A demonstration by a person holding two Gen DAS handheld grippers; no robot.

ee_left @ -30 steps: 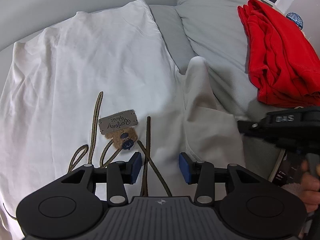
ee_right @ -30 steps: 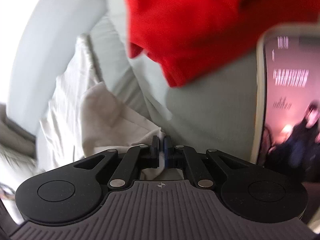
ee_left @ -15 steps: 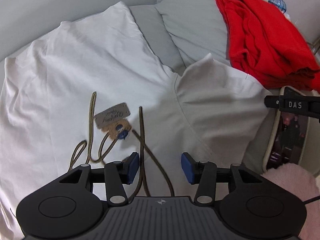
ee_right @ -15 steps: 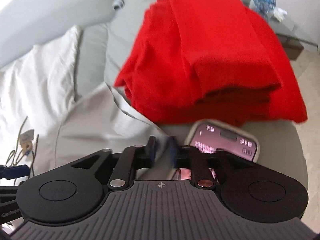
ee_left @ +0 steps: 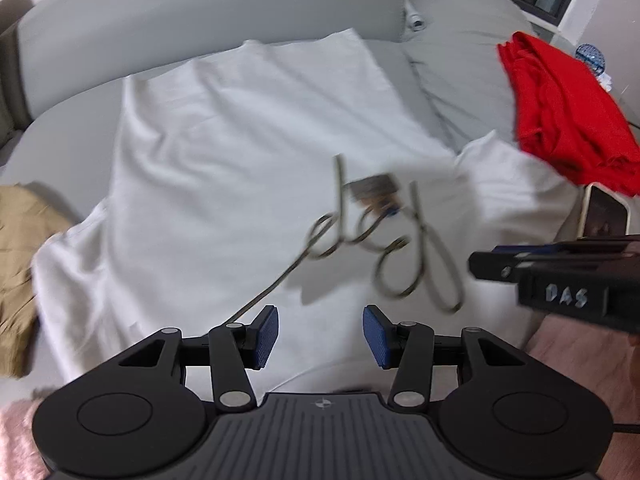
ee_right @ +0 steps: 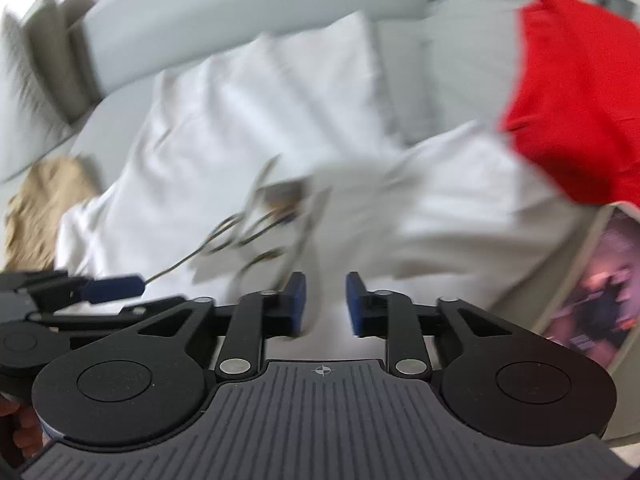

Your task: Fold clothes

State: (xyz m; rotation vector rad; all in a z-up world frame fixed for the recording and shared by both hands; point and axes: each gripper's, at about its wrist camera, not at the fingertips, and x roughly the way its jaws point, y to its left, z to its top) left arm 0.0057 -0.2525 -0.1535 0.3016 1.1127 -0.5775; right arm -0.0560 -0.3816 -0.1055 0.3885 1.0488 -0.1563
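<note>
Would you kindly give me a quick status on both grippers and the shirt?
Left gripper open, empty. Right gripper open, empty. White cotton T-shirt with brown looped graphic spread flat, unfolded. Cream-cased phone at its right sleeve.

One white shirt [ee_left: 248, 152], one red garment [ee_left: 560, 112], one tan garment [ee_left: 16, 248], one phone [ee_left: 604, 212], two hand-held grippers

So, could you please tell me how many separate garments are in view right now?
3: the white T-shirt spread across the middle, the folded red garment at far right, and a crumpled tan garment at the left edge. Others may lie out of frame.
</note>
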